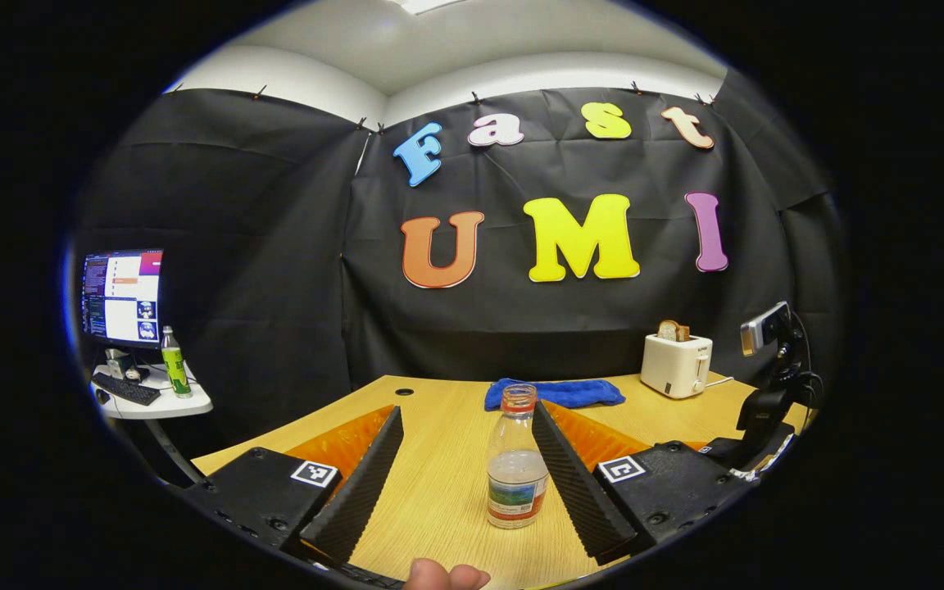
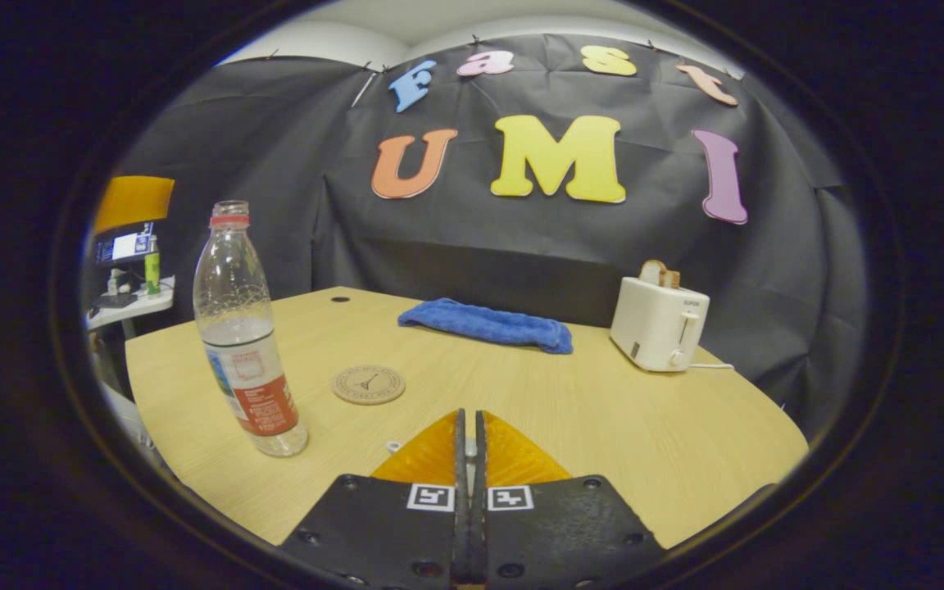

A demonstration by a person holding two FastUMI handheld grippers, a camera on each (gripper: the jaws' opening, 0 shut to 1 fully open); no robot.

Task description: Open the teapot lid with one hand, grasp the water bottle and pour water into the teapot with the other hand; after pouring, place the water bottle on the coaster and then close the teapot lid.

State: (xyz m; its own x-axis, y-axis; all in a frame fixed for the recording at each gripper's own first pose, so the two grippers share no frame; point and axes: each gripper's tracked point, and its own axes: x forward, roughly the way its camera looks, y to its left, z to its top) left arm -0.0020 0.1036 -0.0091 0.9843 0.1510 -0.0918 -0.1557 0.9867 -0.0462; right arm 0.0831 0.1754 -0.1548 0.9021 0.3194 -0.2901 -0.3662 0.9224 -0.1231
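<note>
A clear water bottle [image 1: 515, 467] with a red neck ring, no cap and a little water stands on the wooden table [image 1: 439, 492]. My left gripper [image 1: 466, 411] is open around it, and the bottle stands close to the right finger [image 1: 574, 479]. In the right gripper view the same bottle [image 2: 247, 344] stands at the left, with a round cork coaster [image 2: 368, 383] just right of it. My right gripper [image 2: 469, 419] is low over the table [image 2: 644, 426] with its fingers pressed together. A small white bit [image 2: 392, 447] peeks out beside them; I cannot tell what it is.
A blue towel [image 2: 488, 324] lies at the back of the table and a white toaster [image 2: 659, 324] with bread stands at the back right. A black device carrying a camera [image 1: 767, 385] is at the table's right edge. A side table with a monitor [image 1: 122, 297] stands off to the left.
</note>
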